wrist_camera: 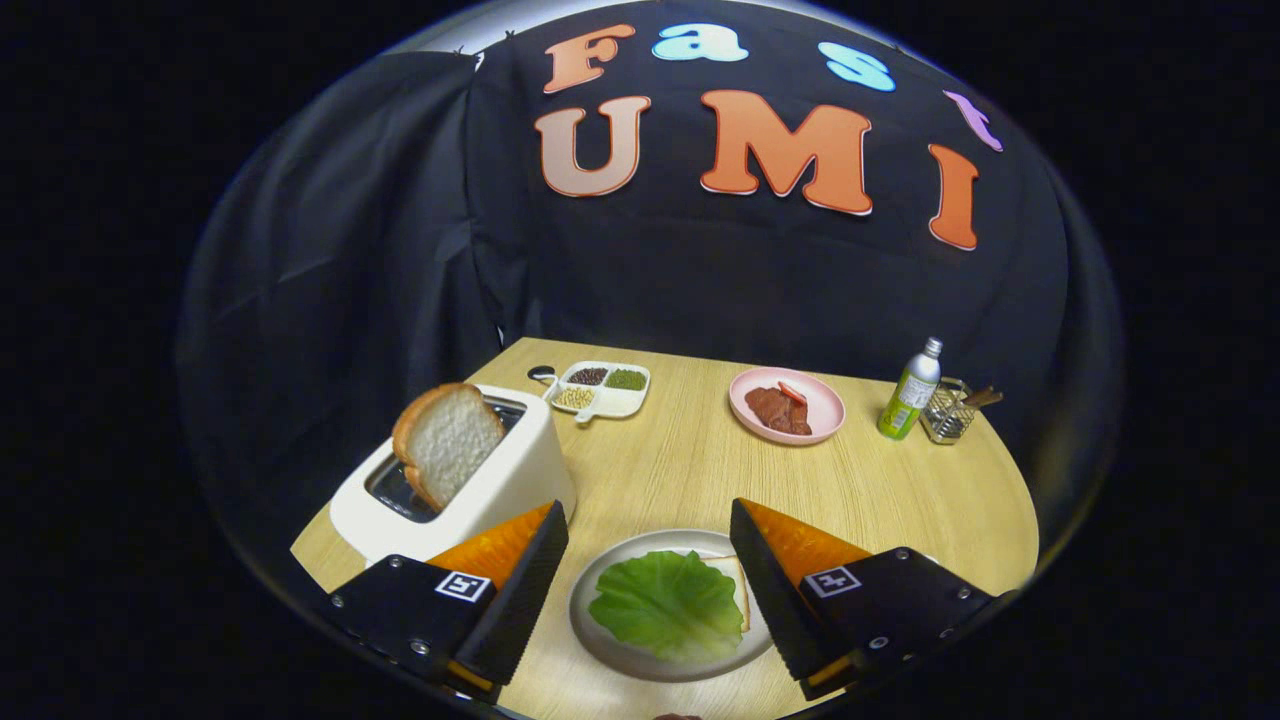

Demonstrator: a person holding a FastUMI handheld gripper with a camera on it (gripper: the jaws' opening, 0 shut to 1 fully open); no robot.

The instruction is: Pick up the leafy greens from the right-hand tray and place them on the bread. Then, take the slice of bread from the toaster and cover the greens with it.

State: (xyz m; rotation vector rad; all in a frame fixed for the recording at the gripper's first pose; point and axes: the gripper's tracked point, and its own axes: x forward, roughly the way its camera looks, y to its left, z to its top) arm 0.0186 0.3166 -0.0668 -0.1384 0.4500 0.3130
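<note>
Jaws apart over a plate holding greens on bread; toaster holds a slice.

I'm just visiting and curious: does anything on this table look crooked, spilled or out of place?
Only the bread slice: it leans to one side, sticking out of the toaster. Nothing is spilled. The leafy greens lie on bread on the plate, between the open gripper fingers.

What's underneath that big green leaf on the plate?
A slice of bread peeks out beside the leaf, on the grey plate. Most of the slice is covered. The open fingers hold nothing.
</note>
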